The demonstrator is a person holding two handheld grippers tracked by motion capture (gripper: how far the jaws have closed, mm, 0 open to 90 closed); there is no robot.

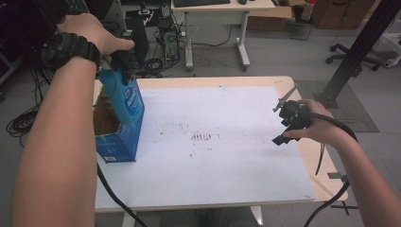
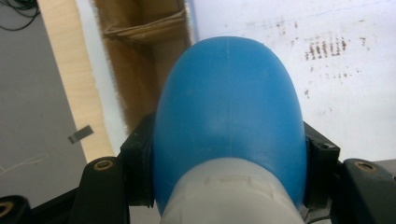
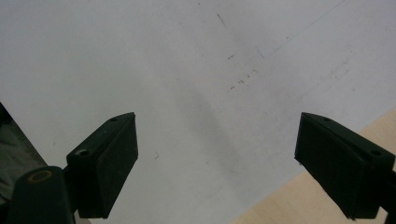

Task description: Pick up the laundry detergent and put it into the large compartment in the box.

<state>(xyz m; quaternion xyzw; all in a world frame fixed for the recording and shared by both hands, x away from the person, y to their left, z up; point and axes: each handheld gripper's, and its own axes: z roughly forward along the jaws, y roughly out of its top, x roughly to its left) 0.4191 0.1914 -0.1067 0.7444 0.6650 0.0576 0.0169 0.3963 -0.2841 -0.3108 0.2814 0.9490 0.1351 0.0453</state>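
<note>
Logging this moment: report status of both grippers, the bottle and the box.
Left gripper shut on blue bottle, held over open blue box. Right gripper open, empty, above white board. Nothing in the way.

Left gripper point(image 1: 122, 64) clamped; right gripper point(image 1: 283, 124) agape

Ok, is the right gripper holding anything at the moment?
No, the right gripper has its fingers spread wide apart in its own view, with nothing between them but the bare white table top.

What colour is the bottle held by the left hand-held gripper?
The bottle is blue with a whitish neck, clearest in the left gripper view.
</note>
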